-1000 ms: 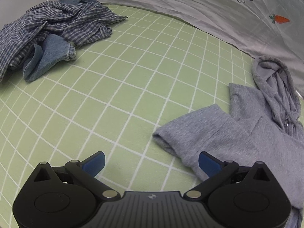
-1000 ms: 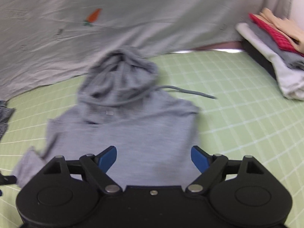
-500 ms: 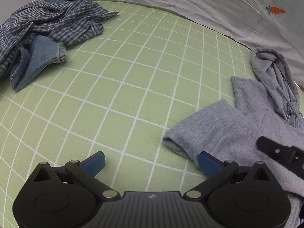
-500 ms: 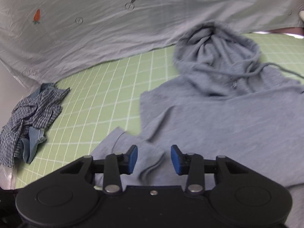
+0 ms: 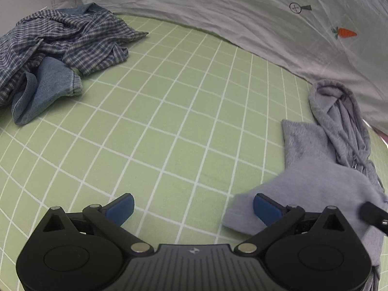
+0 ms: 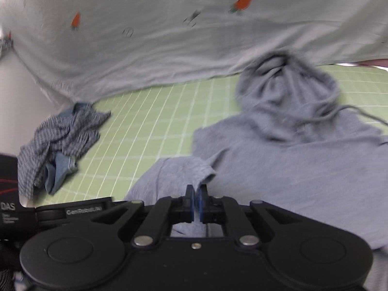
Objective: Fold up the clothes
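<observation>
sleeve pinched, left tool idle

hoodie (image 6: 291,169), grey, lies spread on the green gridded mat (image 5: 169,111), hood bunched at the far end beside the draped white sheet (image 5: 230,7) with carrot prints. drawstring trails off to the hood's right. right gripper (image 6: 196,202): blue pads pressed together on a fold of the hoodie's sleeve (image 6: 179,177), cloth raised and doubled over just ahead of the fingers. left gripper (image 5: 192,206): jaws spread wide, nothing between them, low over the mat; sleeve end lies by its right-hand pad (image 5: 265,208), contact unclear. plaid shirt (image 5: 63,41), crumpled, with a denim piece (image 5: 46,89) tucked against it, sits at the mat's far left corner, well apart from the hoodie.
</observation>
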`<state>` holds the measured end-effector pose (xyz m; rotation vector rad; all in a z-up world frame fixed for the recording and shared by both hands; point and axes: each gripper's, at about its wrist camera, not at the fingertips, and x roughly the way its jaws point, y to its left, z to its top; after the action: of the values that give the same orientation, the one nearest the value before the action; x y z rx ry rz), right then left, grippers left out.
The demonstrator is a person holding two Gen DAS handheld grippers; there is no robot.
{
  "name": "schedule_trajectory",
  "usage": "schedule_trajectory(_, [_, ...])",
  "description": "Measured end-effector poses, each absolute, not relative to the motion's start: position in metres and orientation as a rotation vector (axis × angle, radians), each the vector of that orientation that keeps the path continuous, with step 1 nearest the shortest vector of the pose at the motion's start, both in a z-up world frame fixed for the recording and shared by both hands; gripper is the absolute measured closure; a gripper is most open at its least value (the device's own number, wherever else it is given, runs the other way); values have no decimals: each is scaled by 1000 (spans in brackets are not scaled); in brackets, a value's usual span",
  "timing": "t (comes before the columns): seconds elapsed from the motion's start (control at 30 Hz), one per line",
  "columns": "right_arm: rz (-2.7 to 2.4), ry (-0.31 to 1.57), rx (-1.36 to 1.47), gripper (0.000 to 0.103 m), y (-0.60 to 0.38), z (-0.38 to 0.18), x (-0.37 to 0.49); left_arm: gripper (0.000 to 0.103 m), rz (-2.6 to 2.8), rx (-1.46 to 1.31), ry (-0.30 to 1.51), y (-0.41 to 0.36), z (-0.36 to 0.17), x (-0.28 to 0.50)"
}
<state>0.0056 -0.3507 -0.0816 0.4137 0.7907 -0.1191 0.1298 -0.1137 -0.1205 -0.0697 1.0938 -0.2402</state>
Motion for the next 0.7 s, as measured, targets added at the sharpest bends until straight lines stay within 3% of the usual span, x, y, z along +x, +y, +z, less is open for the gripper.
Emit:
schedule_trajectory(0.27, [-383, 850, 398, 97, -481, -79, -49, 0, -198, -67, 1058, -137, -103, 108])
schedule_trajectory(0.4, [-447, 887, 469, 79, -515, -93, -68, 0, -211, -82, 1061, -157, -98, 96])
schedule_trajectory(0.43, [-441, 871, 494, 66, -518, -96, -73, 0, -227, -77, 1054, -164, -99, 97])
schedule_trajectory(0.47, [-433, 853, 502, 62, -520, -99, -76, 0, -244, -72, 1047, -172, -100, 98])
schedule_trajectory(0.67, [-375, 799, 600, 64, -531, -115, -75, 2, -367, -4, 1035, -212, -100, 115])
schedule_trajectory(0.7, [-354, 797, 588, 64, -530, -116, -70, 7, -394, 5, 1030, -217, -100, 119])
